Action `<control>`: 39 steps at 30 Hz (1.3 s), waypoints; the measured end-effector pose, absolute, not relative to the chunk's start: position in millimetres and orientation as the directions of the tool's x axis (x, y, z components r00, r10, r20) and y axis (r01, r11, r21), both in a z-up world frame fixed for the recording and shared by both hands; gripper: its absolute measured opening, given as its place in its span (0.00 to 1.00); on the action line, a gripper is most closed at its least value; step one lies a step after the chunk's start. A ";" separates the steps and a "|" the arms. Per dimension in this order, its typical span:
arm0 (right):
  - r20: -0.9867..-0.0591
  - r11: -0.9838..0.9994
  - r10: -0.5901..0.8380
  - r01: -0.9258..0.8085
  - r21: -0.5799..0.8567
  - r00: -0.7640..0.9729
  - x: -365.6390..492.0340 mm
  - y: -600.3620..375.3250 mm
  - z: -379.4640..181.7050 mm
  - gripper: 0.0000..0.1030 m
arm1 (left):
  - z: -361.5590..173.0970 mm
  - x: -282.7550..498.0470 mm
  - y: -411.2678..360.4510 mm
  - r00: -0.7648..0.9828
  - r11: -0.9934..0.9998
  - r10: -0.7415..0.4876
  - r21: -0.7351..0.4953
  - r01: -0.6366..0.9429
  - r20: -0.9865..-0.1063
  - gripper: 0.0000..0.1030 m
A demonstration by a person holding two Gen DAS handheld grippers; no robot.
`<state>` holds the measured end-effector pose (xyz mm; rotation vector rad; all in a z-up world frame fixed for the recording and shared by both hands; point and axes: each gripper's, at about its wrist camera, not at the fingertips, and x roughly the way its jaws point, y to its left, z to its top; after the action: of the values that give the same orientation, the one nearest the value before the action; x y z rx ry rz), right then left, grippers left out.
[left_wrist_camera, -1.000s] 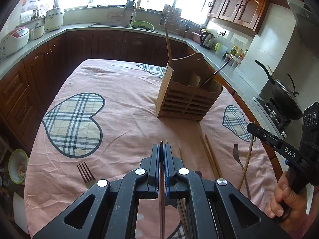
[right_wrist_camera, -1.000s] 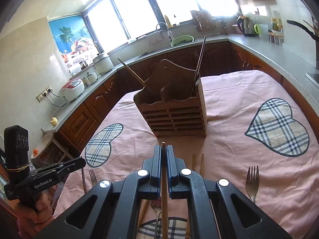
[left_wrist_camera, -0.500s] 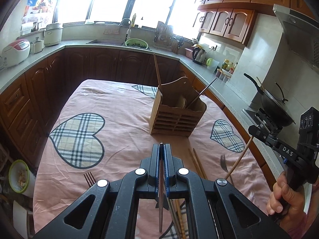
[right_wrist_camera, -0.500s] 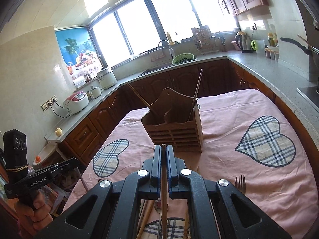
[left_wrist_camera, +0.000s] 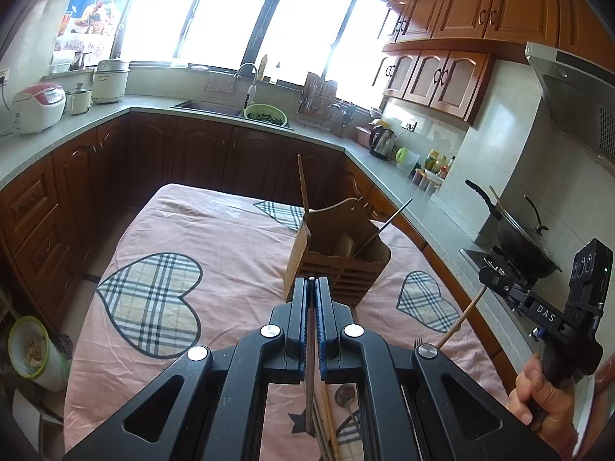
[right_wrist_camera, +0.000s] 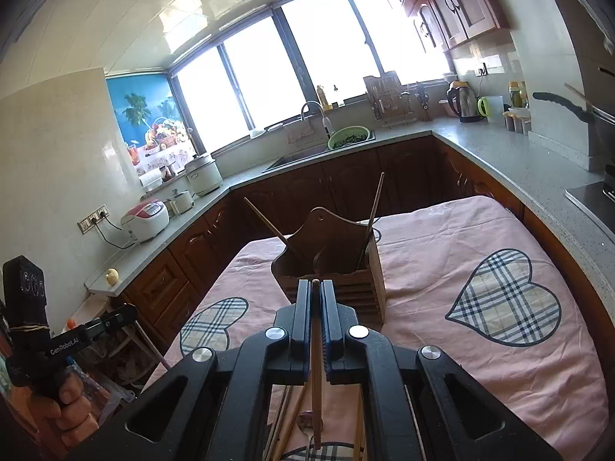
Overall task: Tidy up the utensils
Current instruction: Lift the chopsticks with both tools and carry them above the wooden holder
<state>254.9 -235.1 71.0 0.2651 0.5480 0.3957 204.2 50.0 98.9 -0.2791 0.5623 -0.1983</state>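
Chopsticks are being carried to the wooden holder (left_wrist_camera: 338, 257) — one in each gripper. The left gripper (left_wrist_camera: 312, 288) is closed tight on a dark chopstick (left_wrist_camera: 309, 392), which hangs down between the jaws over the table. The right gripper (right_wrist_camera: 316, 290) is closed tight on a pale wooden chopstick (right_wrist_camera: 316, 384) in the same way, and its tip just peeks out at the top of the jaws.

The holder is seen straight ahead in both views, standing on the pink tablecloth (left_wrist_camera: 230, 238) near the middle of the table. It is a box of brown wood with slats on the front and a tall curved back. Two thin sticks are already leaning in it, one to each side.

The step in hand looks like the carry: both sticks are lifted but not yet dropped in. Next, each stick would likely need to be brought over the open top, tipped so the low end points into a slot, and then let go. The sticks are long, thin and smooth, so they could swing or slip if the jaws are eased too soon.

More things are left on the cloth below — more chopsticks (left_wrist_camera: 330, 418), a spoon (left_wrist_camera: 343, 395) of shiny metal, and a fork (left_wrist_camera: 418, 344) partly hidden behind the left gripper. The cloth is soft and a bit wrinkled, with big checked hearts on it.
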 end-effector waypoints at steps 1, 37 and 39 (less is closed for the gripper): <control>-0.444 0.891 0.430 -0.290 0.349 0.786 256.4 -236.2 72.2 0.04 | 100.3 205.7 50.7 0.833 0.943 -0.259 -0.316 0.108 -0.489 0.02; -0.228 0.912 0.295 -0.202 0.358 0.928 395.0 -248.0 122.4 0.04 | 82.3 387.5 35.1 0.951 0.918 -0.163 -0.393 0.048 -0.264 0.02; -0.248 0.909 0.302 -0.199 0.366 0.921 402.7 -247.4 109.1 0.04 | 66.5 400.4 32.2 0.948 0.913 -0.159 -0.405 0.035 -0.276 0.02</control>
<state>402.7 -247.4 109.1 0.3425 0.3061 0.2628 400.4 32.2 66.5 -0.4083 0.3100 -0.1014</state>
